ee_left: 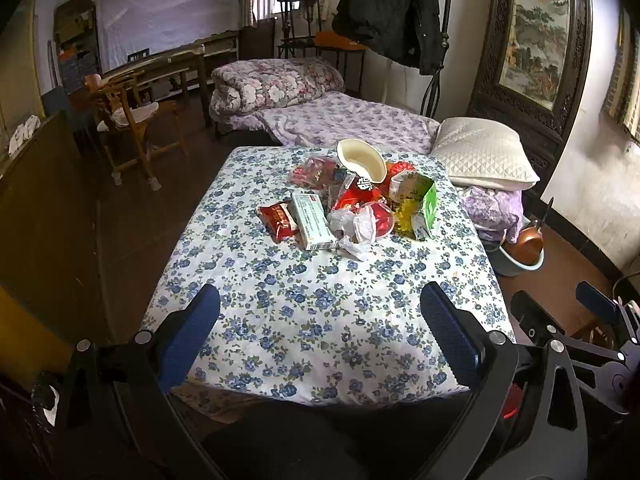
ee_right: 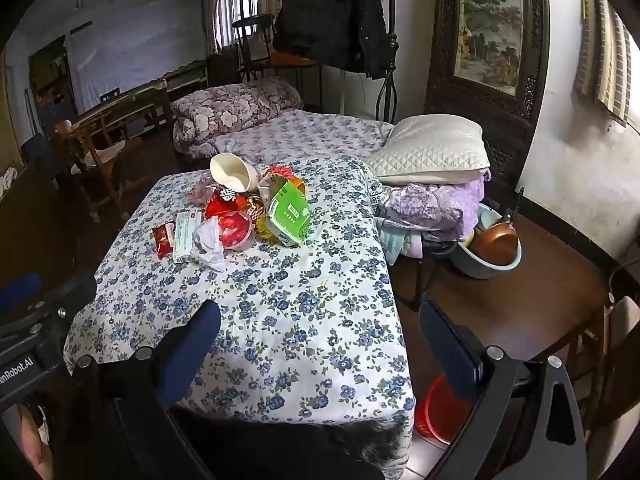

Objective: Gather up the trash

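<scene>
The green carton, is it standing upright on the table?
No, the green carton lies tipped on its side among the trash on the table.

a table under a blue-flowered cloth (ee_left: 320, 300) bears a heap of trash (ee_left: 352, 200) at its far end: wrappers, a white box (ee_left: 314, 222), a green carton (ee_left: 426, 208), a cream bowl (ee_left: 362, 160).

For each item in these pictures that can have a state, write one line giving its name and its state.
Left gripper: open, empty.
Right gripper: open, empty.
Green carton: torn open, on its side.
White bowl: tipped, empty.
White tissue: crumpled.
Red snack packet: lying flat.
</scene>
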The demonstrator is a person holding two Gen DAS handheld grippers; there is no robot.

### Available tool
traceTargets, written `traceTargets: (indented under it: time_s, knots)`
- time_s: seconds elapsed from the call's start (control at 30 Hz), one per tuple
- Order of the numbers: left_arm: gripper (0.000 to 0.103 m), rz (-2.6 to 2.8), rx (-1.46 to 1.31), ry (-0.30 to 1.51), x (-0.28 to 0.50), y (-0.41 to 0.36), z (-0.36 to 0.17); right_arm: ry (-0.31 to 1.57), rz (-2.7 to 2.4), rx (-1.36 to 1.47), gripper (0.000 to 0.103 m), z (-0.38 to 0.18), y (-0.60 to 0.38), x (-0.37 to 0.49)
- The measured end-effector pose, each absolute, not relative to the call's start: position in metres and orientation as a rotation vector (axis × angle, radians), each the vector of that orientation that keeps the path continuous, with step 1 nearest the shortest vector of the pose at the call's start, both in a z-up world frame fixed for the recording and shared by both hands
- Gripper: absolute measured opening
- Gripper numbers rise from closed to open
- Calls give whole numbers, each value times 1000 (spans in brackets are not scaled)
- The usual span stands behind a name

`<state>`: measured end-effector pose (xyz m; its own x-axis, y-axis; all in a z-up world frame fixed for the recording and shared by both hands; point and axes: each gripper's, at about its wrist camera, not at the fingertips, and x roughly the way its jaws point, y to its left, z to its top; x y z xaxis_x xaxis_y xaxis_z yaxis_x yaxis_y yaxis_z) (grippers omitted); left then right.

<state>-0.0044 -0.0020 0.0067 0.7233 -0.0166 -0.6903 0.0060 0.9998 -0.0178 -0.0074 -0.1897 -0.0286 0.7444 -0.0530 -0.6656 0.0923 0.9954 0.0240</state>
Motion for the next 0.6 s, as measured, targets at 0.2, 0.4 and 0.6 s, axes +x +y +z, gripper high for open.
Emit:
traceTargets:
  time_s: [0.2,0.4,0.6]
  knots:
    - [96,-9,-36,765,-3,5,9,714,-75,63,97,-21,-193,-13]
    - [96,-9,-38,764,-3,7,9,711,-75,64,97,-20,-192,-14]
    - [96,-10,-42,765,-3,7,9,704,-73,69,97,-17,-192,-15]
